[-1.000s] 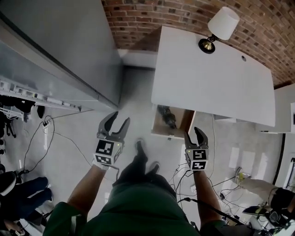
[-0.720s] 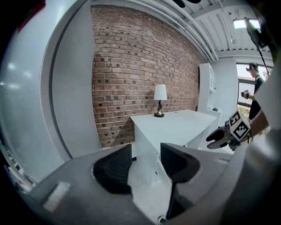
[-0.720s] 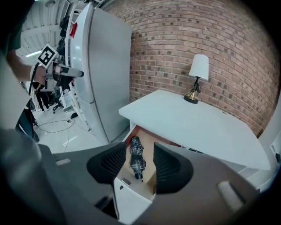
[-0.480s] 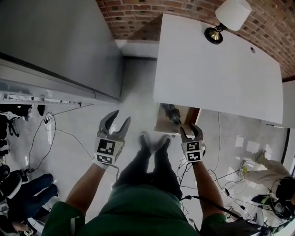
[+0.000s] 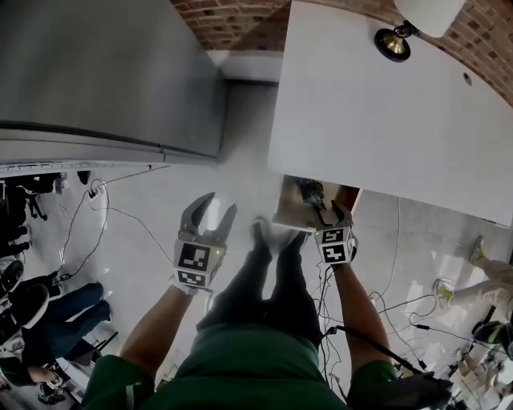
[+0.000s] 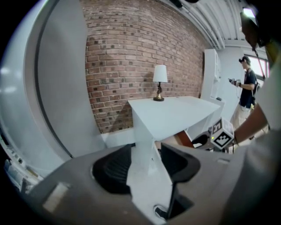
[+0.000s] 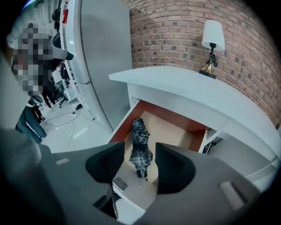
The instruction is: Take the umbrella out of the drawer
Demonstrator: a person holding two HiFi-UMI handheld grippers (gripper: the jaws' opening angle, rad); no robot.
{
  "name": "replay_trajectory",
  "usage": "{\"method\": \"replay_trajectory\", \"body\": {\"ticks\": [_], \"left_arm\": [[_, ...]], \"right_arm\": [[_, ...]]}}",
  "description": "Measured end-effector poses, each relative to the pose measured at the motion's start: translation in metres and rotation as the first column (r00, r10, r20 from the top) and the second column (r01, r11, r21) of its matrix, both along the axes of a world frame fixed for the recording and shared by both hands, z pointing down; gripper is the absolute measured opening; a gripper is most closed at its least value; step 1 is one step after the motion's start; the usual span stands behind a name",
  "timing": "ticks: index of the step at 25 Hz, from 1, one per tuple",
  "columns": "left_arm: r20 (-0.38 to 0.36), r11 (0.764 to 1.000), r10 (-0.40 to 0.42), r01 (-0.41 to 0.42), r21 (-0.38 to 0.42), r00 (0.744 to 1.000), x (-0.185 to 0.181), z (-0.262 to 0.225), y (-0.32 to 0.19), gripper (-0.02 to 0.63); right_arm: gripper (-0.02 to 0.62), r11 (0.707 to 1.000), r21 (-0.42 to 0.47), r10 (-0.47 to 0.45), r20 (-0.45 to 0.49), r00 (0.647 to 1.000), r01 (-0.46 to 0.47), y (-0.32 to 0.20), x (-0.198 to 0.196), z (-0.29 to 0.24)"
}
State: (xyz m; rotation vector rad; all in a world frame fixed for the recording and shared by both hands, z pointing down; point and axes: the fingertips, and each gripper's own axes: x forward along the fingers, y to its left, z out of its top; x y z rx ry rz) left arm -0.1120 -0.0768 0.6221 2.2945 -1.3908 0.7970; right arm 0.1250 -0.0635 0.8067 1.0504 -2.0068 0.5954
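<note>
A folded dark plaid umbrella (image 7: 140, 143) lies lengthwise in the open wooden drawer (image 7: 175, 129) under the white table (image 5: 377, 120). In the head view the umbrella (image 5: 309, 192) shows just beyond my right gripper (image 5: 332, 211), which hangs over the drawer's front edge (image 5: 290, 223). In the right gripper view my right gripper (image 7: 139, 169) frames the umbrella's handle end; its jaws are opening and the pads touch nothing. My left gripper (image 5: 219, 210) stands open over the floor, left of the drawer. Seen in its own view, the left gripper (image 6: 147, 165) holds nothing.
A table lamp (image 5: 417, 24) stands on the table's far corner by the brick wall (image 7: 175, 30). A tall grey cabinet (image 5: 104, 72) fills the left. Cables (image 5: 120, 216) trail over the floor. My shoes (image 5: 272, 235) are beside the drawer. Bystanders (image 5: 48, 312) are at lower left.
Both grippers have sunk lower. The right one has come in from in front of the drawer to over its front edge, and the table and drawer look nearer.
</note>
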Motion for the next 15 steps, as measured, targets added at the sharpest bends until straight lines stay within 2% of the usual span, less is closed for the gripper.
{"method": "replay_trajectory", "body": {"ticks": [7,15], "left_arm": [[-0.021,0.999,-0.03,0.029,-0.045,0.999,0.005,0.036,-0.001,0.216],[0.009,0.997,-0.05,0.05,-0.055,0.999,-0.007,0.064,-0.002,0.216]], "right_arm": [[0.213,0.999,-0.031,-0.04,-0.019,0.999,0.039,-0.006,-0.009,0.044],[0.227,0.995,-0.066,-0.072,-0.048,0.996,0.069,-0.03,-0.022,0.102]]}}
